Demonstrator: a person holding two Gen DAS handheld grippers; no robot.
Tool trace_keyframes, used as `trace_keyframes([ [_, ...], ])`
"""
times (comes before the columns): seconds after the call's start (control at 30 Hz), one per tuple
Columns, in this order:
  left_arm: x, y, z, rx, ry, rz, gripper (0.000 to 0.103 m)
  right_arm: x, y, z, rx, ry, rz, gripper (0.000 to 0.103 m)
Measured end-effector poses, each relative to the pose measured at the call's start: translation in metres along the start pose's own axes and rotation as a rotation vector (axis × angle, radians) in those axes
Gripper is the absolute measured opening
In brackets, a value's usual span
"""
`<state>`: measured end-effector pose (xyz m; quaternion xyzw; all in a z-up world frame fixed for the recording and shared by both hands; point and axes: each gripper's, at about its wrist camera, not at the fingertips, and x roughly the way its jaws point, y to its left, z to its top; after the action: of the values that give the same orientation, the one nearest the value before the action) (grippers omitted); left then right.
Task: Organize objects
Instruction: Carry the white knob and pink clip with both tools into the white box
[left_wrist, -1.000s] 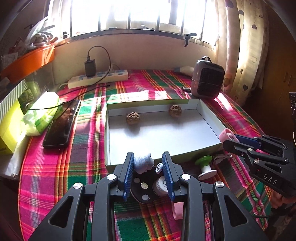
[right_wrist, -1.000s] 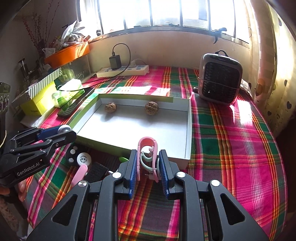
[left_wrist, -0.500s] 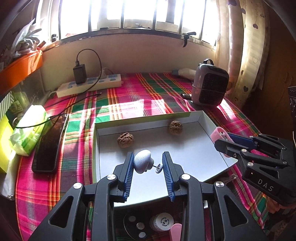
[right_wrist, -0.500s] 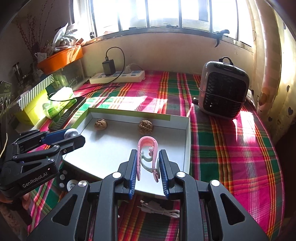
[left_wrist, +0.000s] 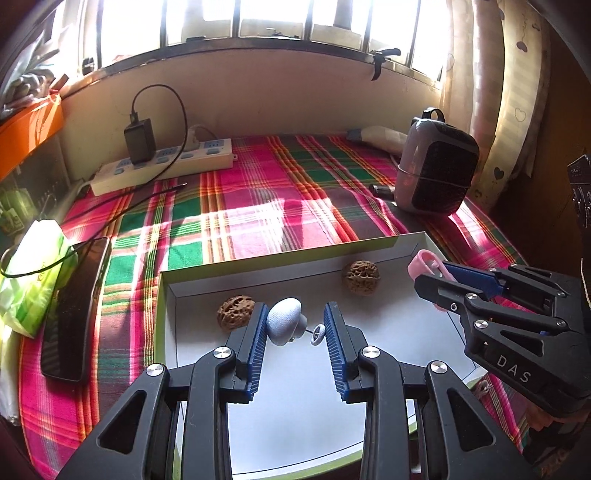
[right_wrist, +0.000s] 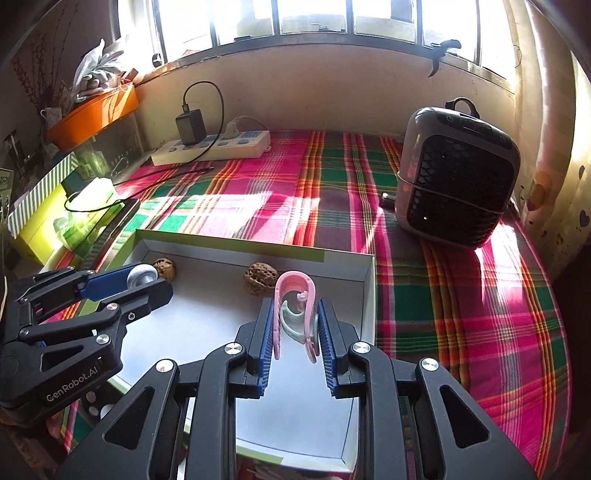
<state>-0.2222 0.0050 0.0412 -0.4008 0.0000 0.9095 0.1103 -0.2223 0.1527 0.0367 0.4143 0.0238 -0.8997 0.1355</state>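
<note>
Pale blue and rounded, the small knob-headed piece (left_wrist: 283, 320) sits between the pads of my left gripper (left_wrist: 295, 326), its thin stem ending in a tiny white wheel that reaches toward the right-hand pad. The head leans against the left pad; whether both pads truly press on the piece I cannot tell, though it hangs there above the floor of the white tray (left_wrist: 391, 332). My right gripper (right_wrist: 295, 325) is clamped on the pink clip (right_wrist: 295, 291) — its two pink legs run down along the blue pads, and a pale green curved part sits inside the arch. That clip is held over the tray too, toward its right wall.

Two walnuts lie on the tray floor close to the far wall: one walnut (left_wrist: 235, 312) just beyond my left pad, the other walnut (left_wrist: 361, 277) further right, well apart from the first.

Around the tray spreads the plaid cloth (left_wrist: 280, 184). A black phone (left_wrist: 74, 306) lies left of the tray beside a green packet (left_wrist: 33, 277); a white power strip (left_wrist: 162, 166) with a black charger plugged in runs along the wall below the window — and a grey heater (right_wrist: 458, 177) stands upright at the far right.
</note>
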Motion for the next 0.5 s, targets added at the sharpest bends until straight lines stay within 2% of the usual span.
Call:
trace_keyframes([
  [0.5,0.033,-0.001,0.013,0.016,0.048,0.022,0.029,0.029,-0.012,0.007,0.011,0.053,-0.005,0.024],
])
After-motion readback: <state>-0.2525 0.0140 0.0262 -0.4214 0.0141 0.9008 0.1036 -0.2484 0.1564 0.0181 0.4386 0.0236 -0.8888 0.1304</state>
